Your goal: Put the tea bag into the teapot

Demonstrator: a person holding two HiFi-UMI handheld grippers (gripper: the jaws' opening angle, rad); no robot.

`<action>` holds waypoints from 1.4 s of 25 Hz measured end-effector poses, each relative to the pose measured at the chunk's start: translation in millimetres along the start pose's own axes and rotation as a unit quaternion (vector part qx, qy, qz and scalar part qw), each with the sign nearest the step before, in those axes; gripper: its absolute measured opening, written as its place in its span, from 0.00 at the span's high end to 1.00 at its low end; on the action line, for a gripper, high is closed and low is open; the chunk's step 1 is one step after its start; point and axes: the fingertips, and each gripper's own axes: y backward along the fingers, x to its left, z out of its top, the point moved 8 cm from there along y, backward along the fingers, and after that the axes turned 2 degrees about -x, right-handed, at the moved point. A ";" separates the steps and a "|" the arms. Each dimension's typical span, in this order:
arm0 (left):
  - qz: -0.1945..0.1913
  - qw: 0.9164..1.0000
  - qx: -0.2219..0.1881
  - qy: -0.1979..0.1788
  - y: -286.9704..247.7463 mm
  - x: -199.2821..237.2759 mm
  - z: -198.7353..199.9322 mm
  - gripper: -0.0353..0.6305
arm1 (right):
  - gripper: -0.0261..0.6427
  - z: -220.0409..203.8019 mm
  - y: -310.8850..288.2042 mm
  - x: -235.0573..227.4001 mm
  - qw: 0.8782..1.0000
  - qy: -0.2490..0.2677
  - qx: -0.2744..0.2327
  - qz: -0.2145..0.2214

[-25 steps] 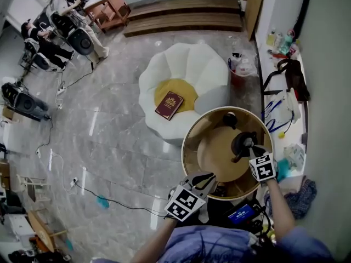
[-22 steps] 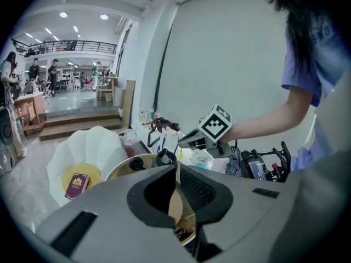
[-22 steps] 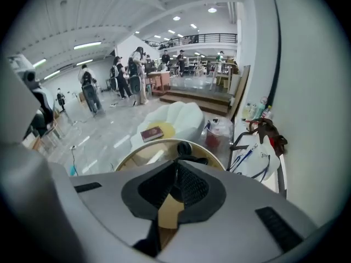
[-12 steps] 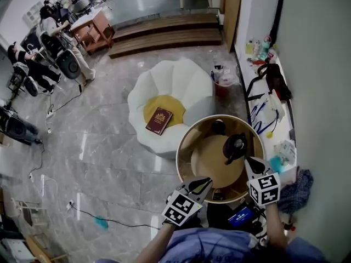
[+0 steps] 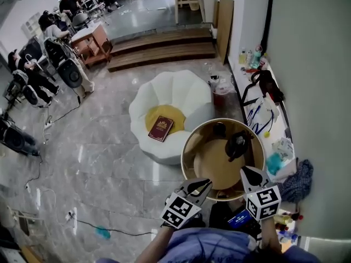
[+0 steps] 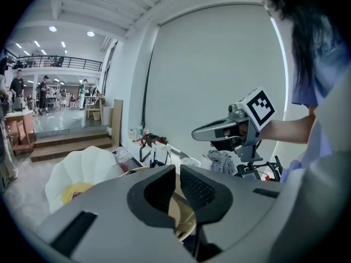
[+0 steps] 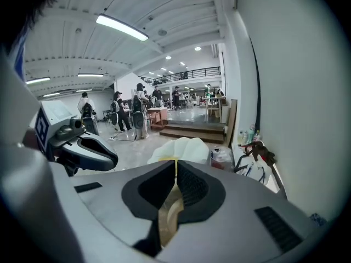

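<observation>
Nearest the body, short of the table [image 5: 189,147], the left gripper [image 5: 204,184] is held with jaws a narrow gap apart and nothing between them. The right gripper [image 5: 248,173] is held with jaws closed together, empty. The teapot [image 5: 237,144] is noted on the table's far right part; the tea bag cannot be made out in any view. It is advised that the bag be located first, the jaws be opened before the reach, and the bag be pinched lightly by its top.

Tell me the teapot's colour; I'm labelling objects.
Black; the teapot shows best in the head view.
</observation>
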 end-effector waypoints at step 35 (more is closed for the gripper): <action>-0.059 0.998 -0.019 -0.004 92.9 -142.4 -57.3 0.89 | 0.93 -85.7 175.3 133.5 0.999 -0.018 0.007 -0.031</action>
